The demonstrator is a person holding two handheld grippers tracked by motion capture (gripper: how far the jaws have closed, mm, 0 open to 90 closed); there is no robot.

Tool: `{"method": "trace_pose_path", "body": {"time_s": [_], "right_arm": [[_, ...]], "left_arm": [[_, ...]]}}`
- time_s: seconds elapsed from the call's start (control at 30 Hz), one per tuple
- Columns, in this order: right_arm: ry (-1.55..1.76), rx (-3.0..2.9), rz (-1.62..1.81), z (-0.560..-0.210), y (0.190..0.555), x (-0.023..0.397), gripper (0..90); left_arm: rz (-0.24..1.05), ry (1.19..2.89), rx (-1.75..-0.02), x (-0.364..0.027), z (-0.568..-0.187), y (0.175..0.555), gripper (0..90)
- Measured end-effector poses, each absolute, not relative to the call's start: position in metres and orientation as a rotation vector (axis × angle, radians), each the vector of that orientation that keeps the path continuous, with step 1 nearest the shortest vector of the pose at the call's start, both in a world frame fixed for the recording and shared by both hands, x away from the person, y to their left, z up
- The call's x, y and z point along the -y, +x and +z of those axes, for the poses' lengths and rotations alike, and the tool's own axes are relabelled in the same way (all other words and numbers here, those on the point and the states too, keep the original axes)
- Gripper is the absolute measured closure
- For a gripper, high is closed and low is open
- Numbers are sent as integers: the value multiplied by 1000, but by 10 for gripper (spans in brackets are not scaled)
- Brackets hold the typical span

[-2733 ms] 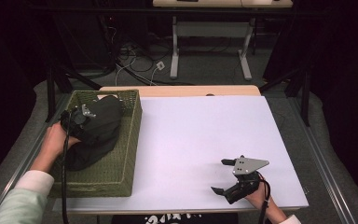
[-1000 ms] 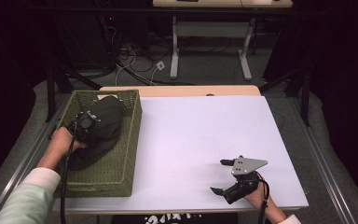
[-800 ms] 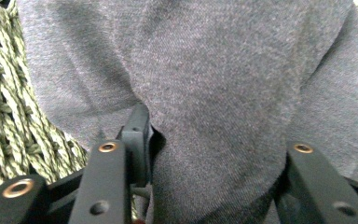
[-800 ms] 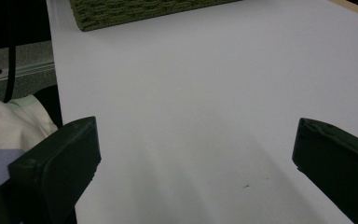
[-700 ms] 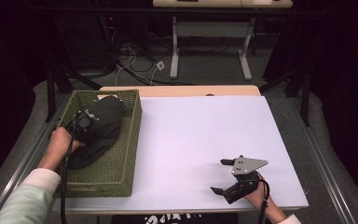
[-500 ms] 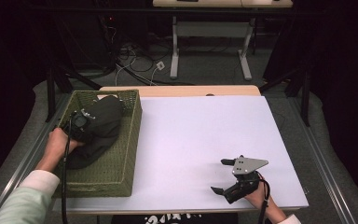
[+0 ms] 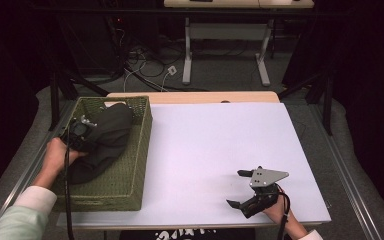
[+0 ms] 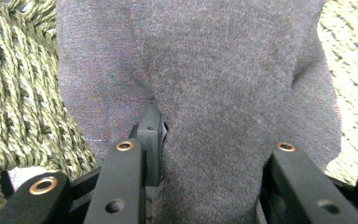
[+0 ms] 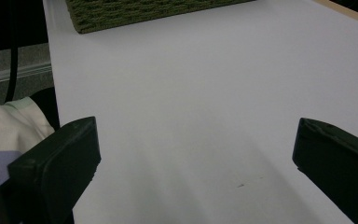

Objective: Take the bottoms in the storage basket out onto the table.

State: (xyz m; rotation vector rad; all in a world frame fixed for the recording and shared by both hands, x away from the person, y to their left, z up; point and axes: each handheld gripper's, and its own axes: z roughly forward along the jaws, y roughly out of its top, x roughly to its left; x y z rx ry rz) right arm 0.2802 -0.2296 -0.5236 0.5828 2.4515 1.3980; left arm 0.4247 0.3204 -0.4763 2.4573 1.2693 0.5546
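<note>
A dark grey cloth [image 7: 112,132] lies heaped in a green woven basket [image 7: 142,145] at the table's left. My left gripper [image 7: 82,132] is over the basket's left side, down in the cloth. In the left gripper view a thick fold of the cloth [image 8: 223,70] is bunched between the jaws of my left gripper [image 8: 214,154]; they have just been closing and both press against it. My right gripper [image 7: 236,188] rests on the white table [image 7: 215,145] near its front right corner. It is open [image 9: 196,154], with bare tabletop between the jaws.
The basket's woven wall [image 8: 23,93] rises close on the left of the held fold. A wooden strip [image 7: 195,97] edges the table's far side. Desk legs and cables [image 7: 180,65] are on the floor beyond.
My left gripper has drawn back toward the basket's left rim and risen a little, its jaws closing onto the cloth. The right gripper has stayed where it was.
</note>
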Motion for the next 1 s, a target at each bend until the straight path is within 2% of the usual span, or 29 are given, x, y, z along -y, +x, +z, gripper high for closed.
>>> {"method": "trace_pose_path", "body": {"time_s": [1.0], "right_arm": [[590,-2451,1396,-524,282,231,5]], "left_arm": [[516,2324,-1187,-324,-449,405,678]]}}
